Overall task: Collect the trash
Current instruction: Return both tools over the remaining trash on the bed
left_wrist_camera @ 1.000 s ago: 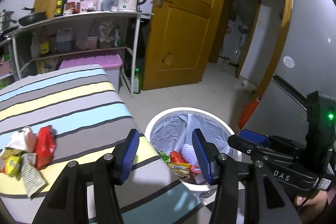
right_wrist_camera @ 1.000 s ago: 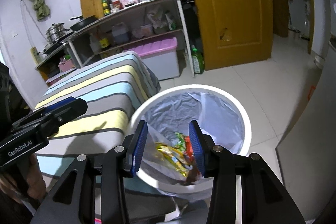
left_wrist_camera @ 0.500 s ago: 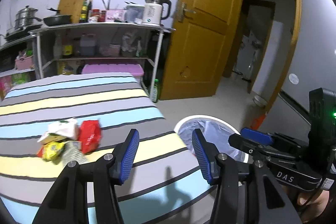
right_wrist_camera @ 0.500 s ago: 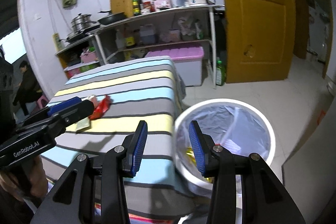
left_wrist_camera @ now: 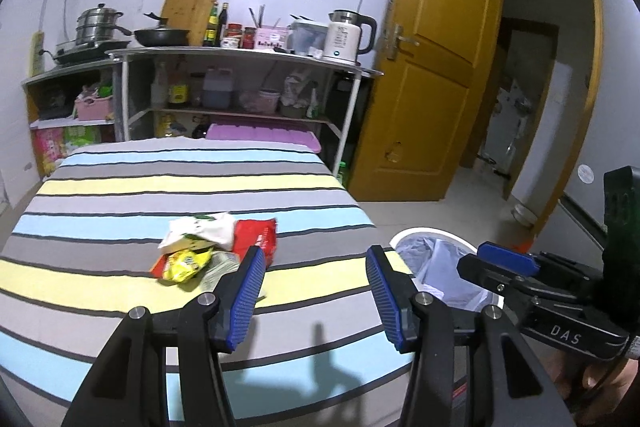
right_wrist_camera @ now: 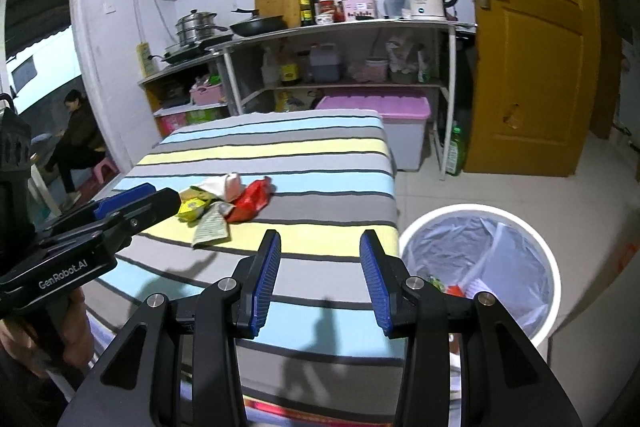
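A small heap of wrappers lies on the striped table (left_wrist_camera: 120,187): a red packet (left_wrist_camera: 258,235), a white crumpled one (left_wrist_camera: 204,229) and a yellow one (left_wrist_camera: 186,261). The same heap shows in the right wrist view, with its red packet (right_wrist_camera: 252,201) nearest. My left gripper (left_wrist_camera: 314,291) is open and empty, hovering over the near table edge just right of the heap. My right gripper (right_wrist_camera: 320,277) is open and empty too, above the table's near right corner. A white bin (right_wrist_camera: 552,267) lined with a clear bag stands on the floor to the right, with wrappers inside.
Beyond the table stands a metal shelf rack (left_wrist_camera: 240,55) with a kettle, pans and bottles, and a pink-lidded storage box (right_wrist_camera: 404,123) below it. A yellow door (left_wrist_camera: 432,75) stands ajar at the right. A person sits far left (right_wrist_camera: 76,131).
Both grippers have swung left and risen, from over the bin to over the table. The wrapper heap has come toward the middle of the views; the bin has slid to the right.
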A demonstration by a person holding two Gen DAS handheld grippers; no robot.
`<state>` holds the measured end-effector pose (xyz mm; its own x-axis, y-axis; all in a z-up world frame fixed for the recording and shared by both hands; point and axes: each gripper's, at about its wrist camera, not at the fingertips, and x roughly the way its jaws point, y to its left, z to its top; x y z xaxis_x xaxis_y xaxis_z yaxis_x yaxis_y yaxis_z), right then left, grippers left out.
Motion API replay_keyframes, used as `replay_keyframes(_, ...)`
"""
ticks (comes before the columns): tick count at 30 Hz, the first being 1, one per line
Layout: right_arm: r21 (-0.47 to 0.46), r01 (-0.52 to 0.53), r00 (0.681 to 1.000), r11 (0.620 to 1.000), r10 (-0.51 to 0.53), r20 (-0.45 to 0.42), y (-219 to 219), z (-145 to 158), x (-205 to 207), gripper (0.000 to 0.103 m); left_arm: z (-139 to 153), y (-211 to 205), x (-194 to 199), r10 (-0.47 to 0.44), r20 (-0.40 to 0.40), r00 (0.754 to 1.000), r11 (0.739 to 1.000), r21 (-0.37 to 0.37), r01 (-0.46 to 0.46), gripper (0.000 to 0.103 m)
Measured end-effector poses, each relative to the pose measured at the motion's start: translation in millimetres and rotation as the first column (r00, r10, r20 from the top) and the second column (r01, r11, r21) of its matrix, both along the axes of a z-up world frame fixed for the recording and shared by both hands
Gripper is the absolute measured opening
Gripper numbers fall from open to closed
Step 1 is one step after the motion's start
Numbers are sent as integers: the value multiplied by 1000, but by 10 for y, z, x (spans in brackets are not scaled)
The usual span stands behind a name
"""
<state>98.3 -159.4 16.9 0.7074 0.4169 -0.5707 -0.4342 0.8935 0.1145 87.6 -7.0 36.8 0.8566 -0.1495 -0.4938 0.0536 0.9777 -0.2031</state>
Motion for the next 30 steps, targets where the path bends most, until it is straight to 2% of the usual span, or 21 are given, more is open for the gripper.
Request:
replay_keyframes(19,-21,-90,996,996,89,-21,387,-77,-22,42,-94,449,-250,103,2,995,995,12,-103,52)
replay_keyframes(30,-29,-128,991,991,127,-47,544,-188,90,42,-275,676,-93,127,-50,991,992,-3,-127,52)
